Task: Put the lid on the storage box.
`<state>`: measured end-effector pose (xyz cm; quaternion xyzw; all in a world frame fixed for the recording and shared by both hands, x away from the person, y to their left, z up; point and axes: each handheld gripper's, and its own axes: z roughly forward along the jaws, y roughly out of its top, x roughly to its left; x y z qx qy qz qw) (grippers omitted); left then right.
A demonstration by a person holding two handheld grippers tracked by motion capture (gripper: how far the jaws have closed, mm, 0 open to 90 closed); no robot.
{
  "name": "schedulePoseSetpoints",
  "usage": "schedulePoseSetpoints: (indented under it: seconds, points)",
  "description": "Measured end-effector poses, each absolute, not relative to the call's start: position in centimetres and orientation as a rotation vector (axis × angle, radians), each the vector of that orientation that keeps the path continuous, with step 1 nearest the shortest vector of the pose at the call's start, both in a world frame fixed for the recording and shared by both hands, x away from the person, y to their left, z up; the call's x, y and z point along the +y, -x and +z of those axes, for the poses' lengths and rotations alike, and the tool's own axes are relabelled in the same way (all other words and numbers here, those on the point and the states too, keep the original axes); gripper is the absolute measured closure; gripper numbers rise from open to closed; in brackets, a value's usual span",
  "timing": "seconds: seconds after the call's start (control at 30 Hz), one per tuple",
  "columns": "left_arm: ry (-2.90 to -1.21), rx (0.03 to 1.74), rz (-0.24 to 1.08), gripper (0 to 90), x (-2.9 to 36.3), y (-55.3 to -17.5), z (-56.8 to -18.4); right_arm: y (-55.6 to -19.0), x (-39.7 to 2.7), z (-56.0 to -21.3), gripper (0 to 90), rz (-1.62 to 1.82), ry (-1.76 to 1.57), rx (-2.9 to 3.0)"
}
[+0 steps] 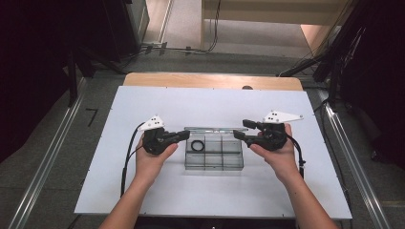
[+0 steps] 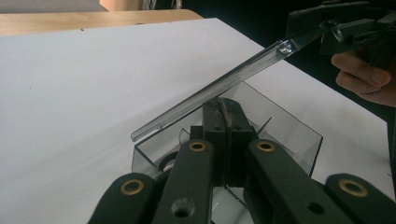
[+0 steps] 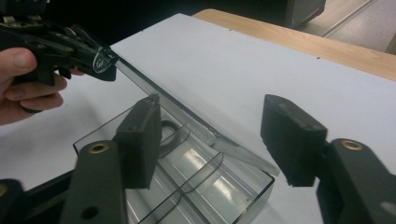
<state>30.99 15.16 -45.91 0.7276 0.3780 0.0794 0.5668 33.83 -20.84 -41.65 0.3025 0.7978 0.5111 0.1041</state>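
Since the left claw (image 2: 225,114) is clamped on the clear lid (image 2: 219,84), propping the compartment box (image 1: 214,165) open, the right claw (image 3: 215,135) hangs wide apart, probably ready to reach inside.

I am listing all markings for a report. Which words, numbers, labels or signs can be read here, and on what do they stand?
None: no readable text in any view.
The clear box, its lid, the black ring and the white table top carry no print or label.
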Motion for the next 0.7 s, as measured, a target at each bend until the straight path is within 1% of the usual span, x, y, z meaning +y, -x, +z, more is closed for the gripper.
schedulePoseSetpoints:
  seconds: [0.13,0.27,0.47,0.63,0.7]
  points:
    - [-1.710,0.890,0.186,90.0,15.2,-31.0,-45.9,-33.7,-21.4,-41.6,27.4,1.527,-0.919,2.342]
    - [-1.711,0.888,0.186,90.0,15.2,-31.0,-45.9,-33.5,-22.1,-41.7,27.6,1.538,-0.940,2.331]
    - [-1.706,0.886,0.177,90.0,15.3,-31.0,-45.9,-33.0,-23.4,-42.6,45.4,1.537,-0.994,2.329]
    - [-1.706,0.885,0.176,90.0,15.3,-31.0,-46.0,-32.8,-23.7,-43.7,59.5,1.496,-1.054,2.355]
    - [-1.706,0.883,0.175,90.0,15.3,-30.9,-46.0,-32.8,-23.6,-44.1,66.4,1.477,-1.078,2.361]
